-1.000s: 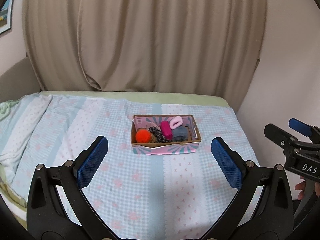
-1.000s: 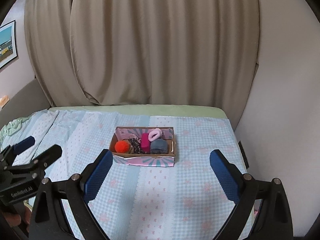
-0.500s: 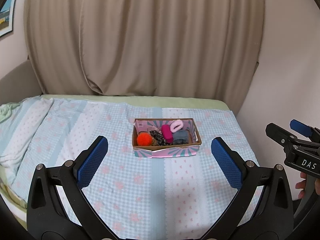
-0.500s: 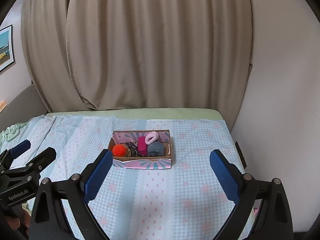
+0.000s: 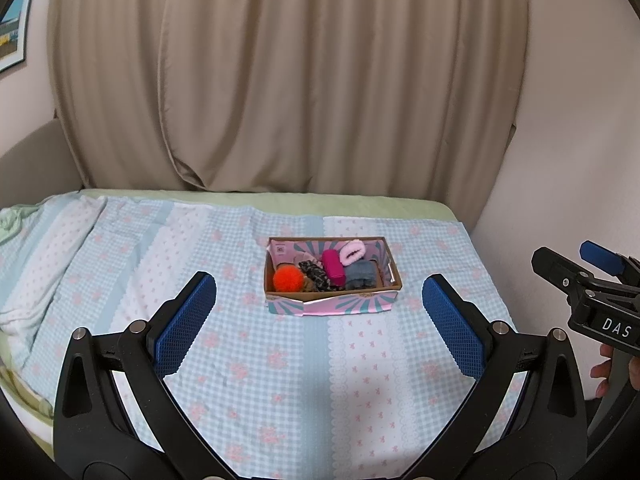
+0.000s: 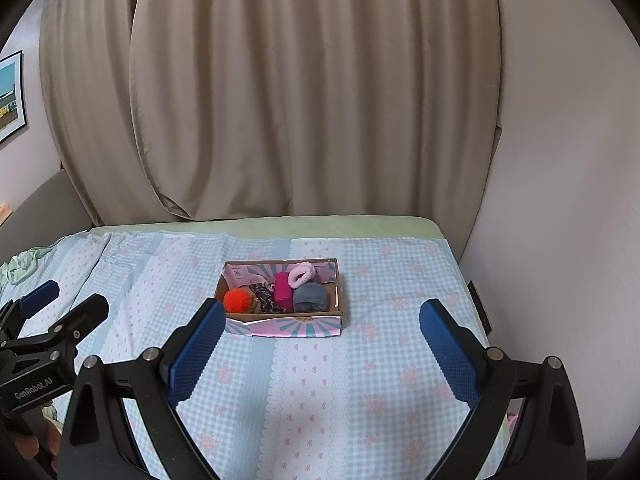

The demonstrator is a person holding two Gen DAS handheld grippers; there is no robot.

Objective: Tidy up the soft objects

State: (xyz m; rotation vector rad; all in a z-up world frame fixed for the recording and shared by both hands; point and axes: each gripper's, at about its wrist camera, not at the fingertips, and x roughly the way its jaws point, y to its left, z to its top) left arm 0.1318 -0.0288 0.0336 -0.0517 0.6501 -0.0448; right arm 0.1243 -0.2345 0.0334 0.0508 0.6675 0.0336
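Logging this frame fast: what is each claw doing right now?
Left claw: open, holding nothing.
Right claw: open, holding nothing.

A home bedroom: a bed covered with a light-blue floral checked sheet, beige floor-length curtains behind it, and a framed picture on the wall.

Our left gripper is black, with two angular fingers carrying blue ridged pads and silver screw heads at the joints. Our right gripper matches it. From the side, one body reads "DAS" in white, the other "GenRobot.AI". Fingertips of our hand show behind.
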